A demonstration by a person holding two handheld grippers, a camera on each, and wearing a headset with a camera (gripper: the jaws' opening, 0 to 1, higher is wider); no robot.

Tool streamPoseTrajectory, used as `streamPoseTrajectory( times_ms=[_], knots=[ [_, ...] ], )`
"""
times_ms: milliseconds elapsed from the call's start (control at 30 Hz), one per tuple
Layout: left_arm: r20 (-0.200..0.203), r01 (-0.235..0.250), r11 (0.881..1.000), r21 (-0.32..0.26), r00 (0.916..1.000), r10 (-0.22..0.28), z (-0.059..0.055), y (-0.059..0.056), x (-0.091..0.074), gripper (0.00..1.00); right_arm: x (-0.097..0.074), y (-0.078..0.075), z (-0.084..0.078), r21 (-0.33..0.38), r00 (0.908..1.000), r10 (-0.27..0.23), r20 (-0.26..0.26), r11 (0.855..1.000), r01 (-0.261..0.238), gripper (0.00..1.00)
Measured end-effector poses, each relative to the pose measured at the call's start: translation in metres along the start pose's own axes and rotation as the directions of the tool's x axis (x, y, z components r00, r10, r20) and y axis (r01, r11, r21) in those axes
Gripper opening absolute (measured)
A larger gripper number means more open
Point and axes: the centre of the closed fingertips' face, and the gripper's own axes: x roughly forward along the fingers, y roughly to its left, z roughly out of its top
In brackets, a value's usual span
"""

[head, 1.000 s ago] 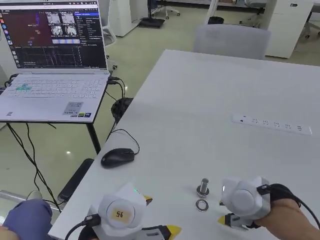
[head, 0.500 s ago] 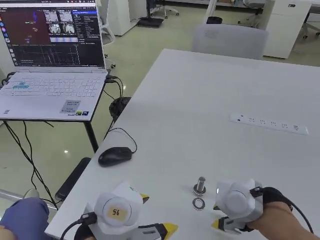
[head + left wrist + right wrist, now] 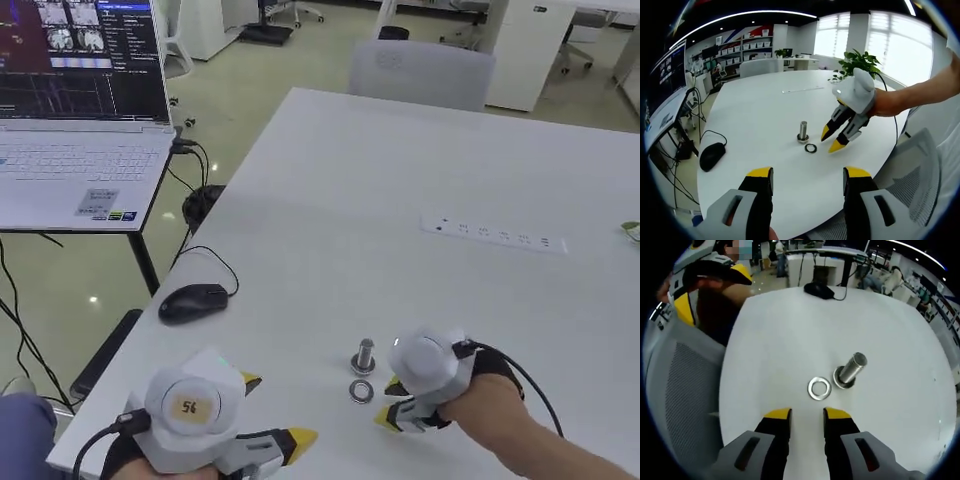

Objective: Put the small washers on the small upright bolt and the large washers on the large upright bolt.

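my right gripper [image 3: 808, 415] hovers just short of the washer [image 3: 819, 388], jaws slightly apart and empty, lined up to pinch it; washer lies flat just beside the upright bolt [image 3: 852, 369]; left gripper [image 3: 808, 172] wide open, empty, held back

White housings [image 3: 190, 410], yellow-tipped fingers [image 3: 778, 414], black cables [image 3: 527, 378]

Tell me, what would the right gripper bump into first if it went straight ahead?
Probably the flat silver metal washer lying on the white table, just ahead of the right gripper. The upright silver bolt stands slightly beyond, off to one side.
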Motion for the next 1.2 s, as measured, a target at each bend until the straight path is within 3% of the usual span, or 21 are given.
streamPoseTrajectory(
  times_ms=[200,400,600,900,1200],
  knots=[
    [0.001,0.005,1.0,-0.008,1.0,-0.005,-0.002,-0.003,0.001,0.56,0.017,-0.01,0.007,0.047,0.9993,-0.037,-0.004,0.998,0.037,0.27],
    [-0.005,0.007,1.0,-0.013,1.0,-0.007,-0.006,-0.004,-0.001,0.56,0.024,-0.013,0.013,0.068,0.9994,-0.035,0.007,0.997,0.035,0.29],
    [-0.004,0.004,1.0,-0.014,1.0,-0.004,-0.006,-0.002,0.0,0.56,0.026,-0.015,0.017,0.038,0.9995,-0.025,0.019,0.999,0.024,0.3],
    [0.0,0.021,1.0,-0.004,0.9998,-0.021,-0.002,-0.008,0.003,0.56,0.027,-0.016,0.019,-0.003,0.9996,-0.002,0.026,1.0,0.002,0.27],
    [0.001,0.017,1.0,-0.009,0.9999,-0.017,-0.003,-0.008,0.002,0.55,0.025,-0.003,0.015,-0.015,1.0,-0.002,0.005,1.0,0.002,0.23]
  ],
)
